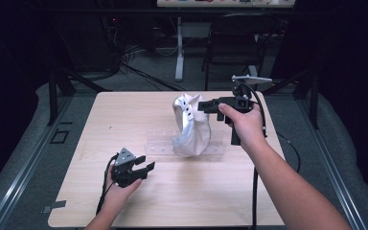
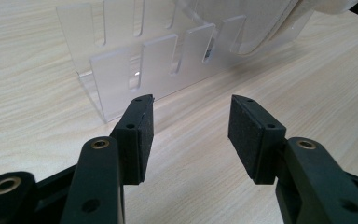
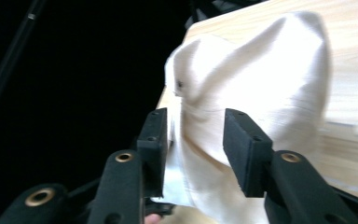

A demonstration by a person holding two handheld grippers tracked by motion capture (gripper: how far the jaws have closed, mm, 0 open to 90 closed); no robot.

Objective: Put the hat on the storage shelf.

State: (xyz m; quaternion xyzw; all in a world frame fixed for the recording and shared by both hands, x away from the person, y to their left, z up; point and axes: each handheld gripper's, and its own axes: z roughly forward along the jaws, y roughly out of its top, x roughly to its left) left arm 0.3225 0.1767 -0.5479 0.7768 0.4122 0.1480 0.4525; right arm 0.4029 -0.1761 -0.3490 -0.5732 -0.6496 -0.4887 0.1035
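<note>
1. My left claw (image 1: 141, 168) rests low over the front left part of the worktop (image 1: 124, 110). Its jaws stand wide and there is nothing between them. In the left gripper view it points toward the near end of the clear rack (image 2: 140, 60), but stays apart from it.

2. The clear rack (image 1: 160, 143) lies near the middle of the worktop, and its left slots are bare.

3. The white cloth (image 1: 189, 127) stands draped over the right part of the rack, rising in a tall heap. I judge that this step is nearly done: the cloth seems to rest on the rack by itself.

4. My right claw (image 1: 210, 106) is at the top of the cloth, toward the far right corner of the worktop. Its jaws are apart; in the right gripper view a fold of the cloth (image 3: 261, 93) runs between the pads (image 3: 240, 144), which do not press it.

5. I think that what is left is to draw the right claw clear without pulling the cloth down.
</note>
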